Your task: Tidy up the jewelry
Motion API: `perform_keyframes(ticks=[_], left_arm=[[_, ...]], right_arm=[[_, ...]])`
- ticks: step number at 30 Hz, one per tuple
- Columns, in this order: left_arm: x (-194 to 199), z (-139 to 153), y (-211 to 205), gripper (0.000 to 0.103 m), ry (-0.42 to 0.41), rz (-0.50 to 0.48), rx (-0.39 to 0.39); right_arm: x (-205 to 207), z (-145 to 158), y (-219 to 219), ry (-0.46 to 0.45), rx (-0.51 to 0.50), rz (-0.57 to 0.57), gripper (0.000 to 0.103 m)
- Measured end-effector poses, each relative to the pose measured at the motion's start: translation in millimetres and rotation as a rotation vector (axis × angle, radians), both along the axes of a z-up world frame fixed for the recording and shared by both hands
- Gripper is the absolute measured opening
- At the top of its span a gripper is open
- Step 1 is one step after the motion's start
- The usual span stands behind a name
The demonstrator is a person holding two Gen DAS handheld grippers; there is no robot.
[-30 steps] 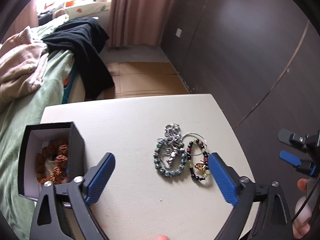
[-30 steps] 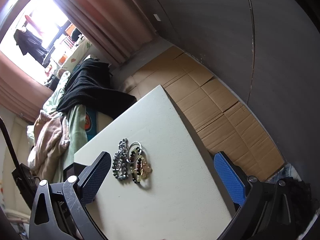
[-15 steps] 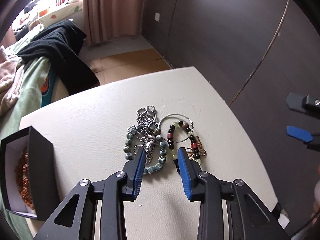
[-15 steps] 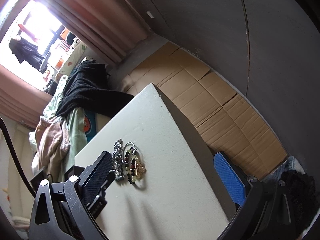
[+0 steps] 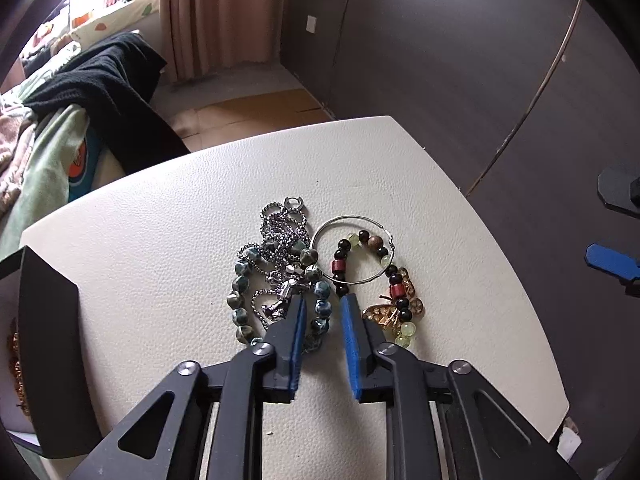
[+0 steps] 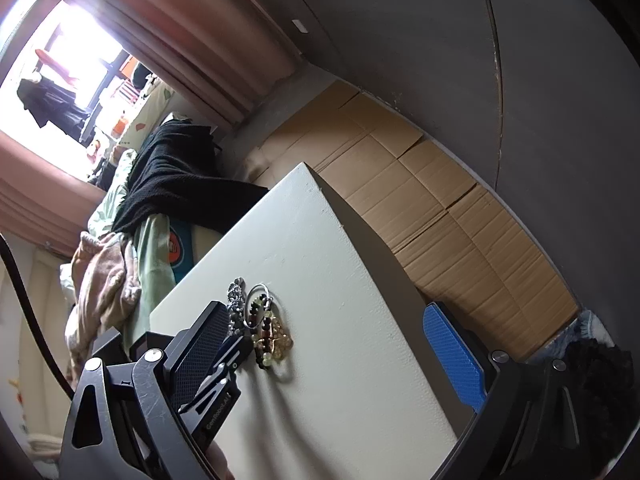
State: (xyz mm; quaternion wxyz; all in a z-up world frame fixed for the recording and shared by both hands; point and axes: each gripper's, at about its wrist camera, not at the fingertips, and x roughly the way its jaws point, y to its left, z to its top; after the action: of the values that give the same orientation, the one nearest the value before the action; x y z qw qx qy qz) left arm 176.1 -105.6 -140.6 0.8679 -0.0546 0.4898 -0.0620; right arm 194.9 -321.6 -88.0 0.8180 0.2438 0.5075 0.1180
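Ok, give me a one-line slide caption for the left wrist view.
Left gripper closing around the blue-green bead bracelet in a jewelry pile on the white table.

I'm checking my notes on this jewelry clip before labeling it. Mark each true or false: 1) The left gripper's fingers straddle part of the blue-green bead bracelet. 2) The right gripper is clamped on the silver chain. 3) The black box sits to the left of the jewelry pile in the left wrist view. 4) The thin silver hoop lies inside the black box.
1) True: the left gripper has its narrowed fingers on either side of the blue-green bead bracelet.
2) False: the right gripper is wide open, holding nothing; the silver chain lies on the table.
3) True: the black box is at the left edge.
4) False: the silver hoop lies on the table.
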Motion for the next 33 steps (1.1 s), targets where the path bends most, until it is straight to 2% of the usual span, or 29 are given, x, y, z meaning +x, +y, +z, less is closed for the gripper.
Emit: perform_keyframes(ticks=[2, 7, 20, 28, 30, 32, 33], left_arm=[[0.1, -4.0, 3.1, 0.009, 0.029, 0.005, 0.006], [-4.8, 2.5, 10.1, 0.008, 0.022, 0.012, -0.007], [-39.5, 78.9, 47.3, 0.008, -0.163, 0.088, -0.209], [-57.6, 113.8, 61.5, 0.008, -0.255, 0.098, -0.284], [-61.9, 122.6, 66.4, 0.008, -0.274, 0.105, -0.305], [-66.7, 131.7, 71.4, 0.008, -0.297, 0.107, -0.332], [-68.9, 136.0, 72.8, 0.008, -0.31, 0.105, -0.342]], right_arm=[[-0.3, 0.3, 1.9, 0.0, -0.001, 0.003, 0.1], [0.7, -1.0, 5.5, 0.005, -0.004, 0.01, 0.1], [1.6, -2.3, 24.2, 0.006, -0.035, 0.052, 0.1], [4.3, -6.5, 38.4, 0.013, -0.017, 0.083, 0.099], [4.4, -7.6, 43.7, 0.015, -0.011, 0.092, 0.098], [5.0, -8.9, 49.0, 0.019, -0.008, 0.104, 0.089], [5.6, -10.1, 52.4, 0.024, 0.002, 0.112, 0.088]])
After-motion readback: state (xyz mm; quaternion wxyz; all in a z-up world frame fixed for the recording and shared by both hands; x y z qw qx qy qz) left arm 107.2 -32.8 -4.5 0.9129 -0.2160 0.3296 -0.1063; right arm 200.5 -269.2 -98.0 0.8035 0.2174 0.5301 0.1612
